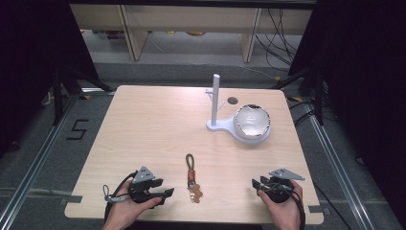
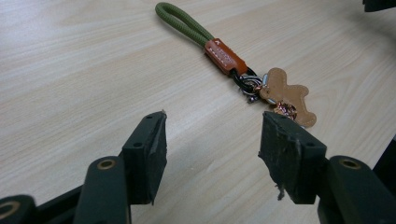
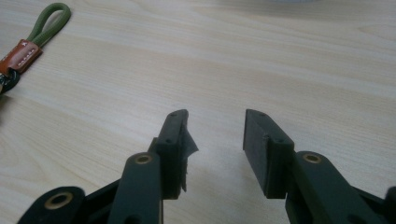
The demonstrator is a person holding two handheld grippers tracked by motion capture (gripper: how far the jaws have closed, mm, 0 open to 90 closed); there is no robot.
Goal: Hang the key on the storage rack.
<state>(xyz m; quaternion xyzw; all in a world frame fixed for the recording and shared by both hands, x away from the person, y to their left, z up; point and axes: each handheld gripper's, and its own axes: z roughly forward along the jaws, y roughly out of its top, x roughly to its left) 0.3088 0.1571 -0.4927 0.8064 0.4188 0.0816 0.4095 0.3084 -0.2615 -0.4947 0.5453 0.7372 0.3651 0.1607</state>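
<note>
High view: keychain (image 1: pixel 192 178) lies flat on the table (image 1: pixel 143 129), near edge, about centre, between the two grippers. Green loop end points far, tan charm end points near. Nothing is touching it.

Left gripper (image 1: pixel 165 193) sits near-left, jaws wide apart with nothing in them, pointed right toward the charm end. Left gripper view backs that up: jaws spread, bare wood between them, keychain (image 2: pixel 233 63) just beyond the tips, and the charm (image 2: pixel 287 95) close to the right-hand jaw. My read: it's lined up for a grab at the charm/ring end, not yet closing.

Right gripper (image 1: pixel 257 184) sits near-right, also parted and holding nothing, pointed left. Right gripper view: only wood between the jaws, loop (image 3: pixel 49 21) and leather tab off at the far left edge. Well apart from the keychain, so probably parked on standby.

Stand (image 1: pixel 216 103) with an upright post and a side peg is far-right of centre; white bowl (image 1: pixel 252 122) touches its base on the right side. Likely the peg is where the loop goes, which would explain the loop lying on the far side, toward the stand.

Risk: the charm is thin and flat on wood, so jaws may skate over it. The tab or ring looks like a thicker bite.
</note>
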